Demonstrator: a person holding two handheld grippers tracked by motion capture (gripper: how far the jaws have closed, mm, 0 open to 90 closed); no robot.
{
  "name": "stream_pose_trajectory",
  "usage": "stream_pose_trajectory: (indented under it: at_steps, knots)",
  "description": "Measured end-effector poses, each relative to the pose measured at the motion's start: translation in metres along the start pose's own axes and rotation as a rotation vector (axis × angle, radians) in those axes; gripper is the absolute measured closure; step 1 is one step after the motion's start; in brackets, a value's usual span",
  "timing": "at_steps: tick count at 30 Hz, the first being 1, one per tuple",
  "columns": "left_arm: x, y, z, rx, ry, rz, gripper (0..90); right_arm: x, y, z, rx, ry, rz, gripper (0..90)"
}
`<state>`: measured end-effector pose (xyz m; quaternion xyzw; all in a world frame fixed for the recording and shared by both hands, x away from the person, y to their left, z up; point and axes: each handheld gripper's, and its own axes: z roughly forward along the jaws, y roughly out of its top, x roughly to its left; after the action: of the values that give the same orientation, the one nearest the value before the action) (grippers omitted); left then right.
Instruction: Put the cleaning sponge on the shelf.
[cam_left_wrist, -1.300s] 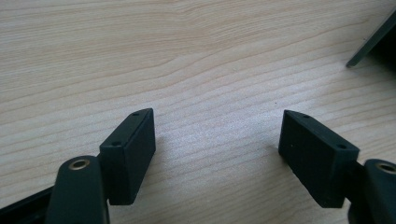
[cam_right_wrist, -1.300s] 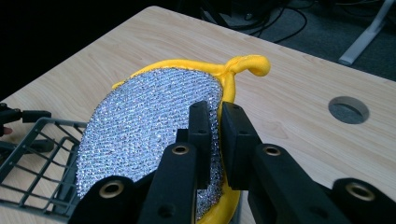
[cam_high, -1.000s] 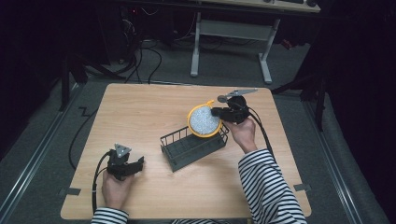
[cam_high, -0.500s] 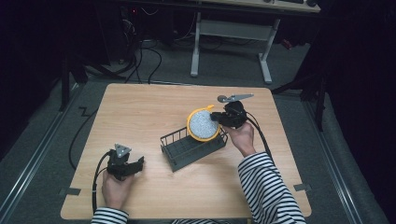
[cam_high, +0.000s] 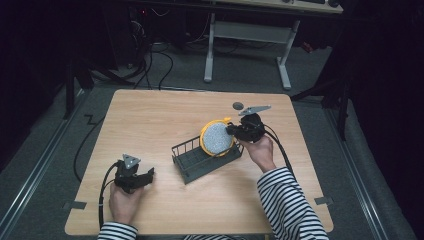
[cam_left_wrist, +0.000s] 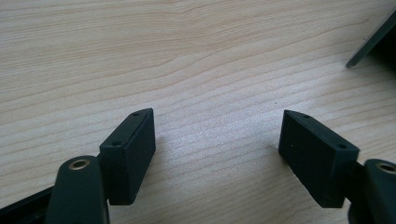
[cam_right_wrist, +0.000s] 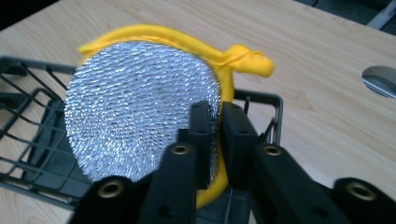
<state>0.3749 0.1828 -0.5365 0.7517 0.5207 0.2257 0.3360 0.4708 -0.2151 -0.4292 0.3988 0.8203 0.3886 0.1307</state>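
Right gripper view showed the right gripper (cam_right_wrist: 215, 123) with its two black jaws clamped on the edge of a round scouring pad (cam_right_wrist: 140, 112), silver mesh on the face toward the left jaw and a yellow rim with a knotted loop beyond the jaw tips. The pad stood on edge, tilted, over the near end of a dark wire basket (cam_right_wrist: 28, 140), which spread out below and to the left of the jaws. Beyond the right jaw lay bare wooden tabletop (cam_right_wrist: 317, 70) and a small grey disc (cam_right_wrist: 380, 79). Left gripper view showed the left gripper (cam_left_wrist: 217, 140) low over bare wood, its jaws wide apart with nothing between them. High view placed that gripper (cam_high: 135, 175) well apart from the basket (cam_high: 205, 160) and the pad (cam_high: 216, 138).
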Motion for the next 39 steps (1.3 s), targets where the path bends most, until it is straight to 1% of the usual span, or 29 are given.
stream_pose_trajectory:
  at_steps: [4,5,10,11,13,14,15,16,17,18,22,23,24,25,26,27,28,30,31,32,33,34,35,37,38,39]
  knots:
    - [0.0,0.0,0.0,0.002,0.0,0.002,27.7,-0.001,-0.005,0.0,0.008,0.007,0.001,87.1]
    - [0.0,0.0,0.0,0.001,0.0,0.0,27.7,-0.002,-0.006,0.0,0.006,0.01,0.008,87.0]
    - [0.0,0.0,0.0,0.002,0.0,0.002,27.7,-0.002,-0.007,-0.001,0.006,0.023,0.012,83.8]
    - [0.0,0.0,0.0,0.002,0.0,0.002,27.7,-0.002,-0.007,-0.002,0.004,0.022,0.014,76.7]
    - [0.0,0.0,0.0,0.0,0.0,0.0,27.7,-0.002,-0.007,-0.003,0.0,0.018,0.024,69.9]
    - [0.0,0.0,0.0,0.001,0.0,0.0,27.7,-0.003,-0.007,-0.005,-0.007,0.012,0.028,67.5]
    - [0.0,0.0,0.0,0.001,0.0,0.0,27.7,-0.003,-0.007,-0.005,-0.007,0.012,0.028,67.5]
    - [0.0,0.0,0.0,0.002,0.0,0.002,27.7,-0.003,-0.006,-0.01,-0.019,0.003,0.039,62.3]
    - [0.0,0.0,0.0,0.002,0.0,0.002,27.7,-0.003,-0.006,-0.01,-0.019,0.003,0.039,62.3]
    - [0.0,0.0,0.0,0.002,0.0,0.002,27.7,-0.002,-0.005,-0.018,-0.039,-0.01,0.04,58.8]
    - [0.0,0.0,0.0,0.0,0.0,0.0,27.7,-0.003,-0.005,-0.028,-0.062,-0.031,0.04,56.1]
    - [0.0,0.0,0.0,0.0,0.0,0.0,27.7,-0.005,-0.007,-0.036,-0.078,-0.047,0.056,54.6]
    - [0.0,0.0,0.0,0.0,-0.001,0.0,27.7,-0.005,-0.007,-0.036,-0.078,-0.047,0.056,54.6]
    - [0.0,0.0,0.0,0.0,-0.001,0.0,27.7,-0.006,-0.008,-0.04,-0.085,-0.051,0.06,54.2]
    - [0.0,0.0,0.0,0.0,-0.001,0.0,27.7,-0.008,-0.01,-0.044,-0.09,-0.057,0.069,54.0]
    - [0.0,0.0,0.0,0.0,-0.001,0.0,27.7,-0.011,-0.014,-0.054,-0.097,-0.073,0.078,53.3]
    - [0.0,0.0,0.0,0.0,-0.001,0.0,27.7,-0.011,-0.014,-0.054,-0.097,-0.073,0.078,53.3]
    - [0.0,0.0,0.0,0.0,-0.001,0.0,27.7,-0.013,-0.017,-0.062,-0.106,-0.086,0.081,53.2]
    - [0.0,0.0,0.0,0.0,-0.001,0.0,27.8,-0.015,-0.021,-0.072,-0.131,-0.097,0.089,53.2]
    - [0.0,0.0,0.0,0.0,-0.001,0.0,27.7,-0.016,-0.023,-0.077,-0.138,-0.1,0.096,53.2]
    - [0.0,0.0,0.0,0.0,-0.001,0.0,27.7,-0.016,-0.023,-0.077,-0.138,-0.1,0.096,53.2]
    - [0.0,0.0,0.0,0.0,-0.001,0.0,27.7,-0.018,-0.026,-0.081,-0.144,-0.105,0.101,53.2]
    - [0.0,0.0,0.0,0.002,-0.001,0.002,27.7,-0.022,-0.032,-0.089,-0.146,-0.121,0.112,53.2]
    - [0.0,0.0,0.0,0.0,-0.001,-0.001,27.7,-0.024,-0.036,-0.096,-0.15,-0.134,0.119,53.3]
    - [0.0,0.0,0.0,0.0,-0.001,-0.001,27.8,-0.025,-0.038,-0.1,-0.163,-0.138,0.119,53.3]
    - [0.0,0.0,0.0,0.0,-0.001,-0.001,27.7,-0.026,-0.041,-0.103,-0.17,-0.14,0.131,53.3]
